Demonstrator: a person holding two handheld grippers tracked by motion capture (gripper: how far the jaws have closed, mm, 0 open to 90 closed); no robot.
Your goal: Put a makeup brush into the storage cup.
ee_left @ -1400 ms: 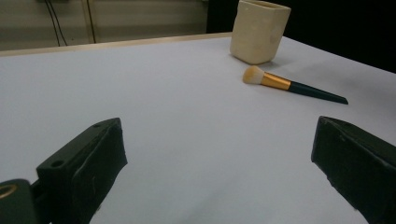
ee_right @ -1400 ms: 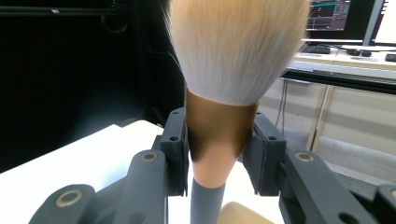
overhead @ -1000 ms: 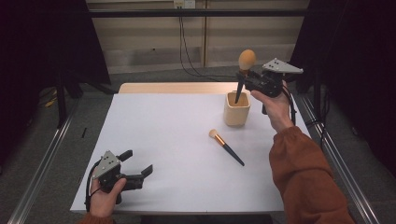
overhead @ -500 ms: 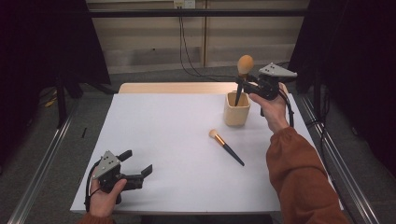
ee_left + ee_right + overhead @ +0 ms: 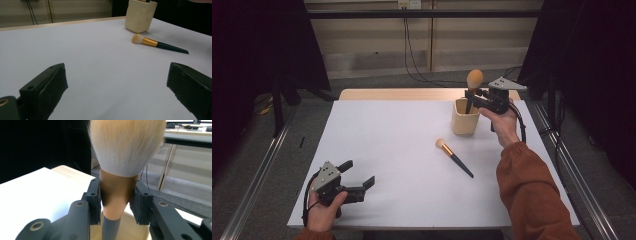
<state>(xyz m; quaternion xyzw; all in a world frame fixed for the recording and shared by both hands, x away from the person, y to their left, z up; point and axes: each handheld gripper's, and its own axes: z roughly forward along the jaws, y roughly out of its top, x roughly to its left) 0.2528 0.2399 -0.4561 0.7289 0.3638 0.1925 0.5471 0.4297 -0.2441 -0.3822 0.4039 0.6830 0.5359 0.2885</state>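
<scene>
The right gripper [image 5: 116, 202] has its jaws clamped on the ferrule of a large brush [image 5: 120, 170] standing bristles-up with its handle inside a cream cup [image 5: 465, 119], a smaller brush [image 5: 454, 157] lies on the white table [image 5: 387, 150] nearby, and the left gripper [image 5: 360, 176] rests well apart, jaws wide and empty.

The high view looks forward and down over the whole white table [image 5: 402, 165]. The left gripper view skims low across it toward the cup [image 5: 140, 15] at upper right — shared with the high view [image 5: 464, 119]. The right gripper view sits close against a brush [image 5: 122, 157] — the cup rim at its bottom edge.
</scene>
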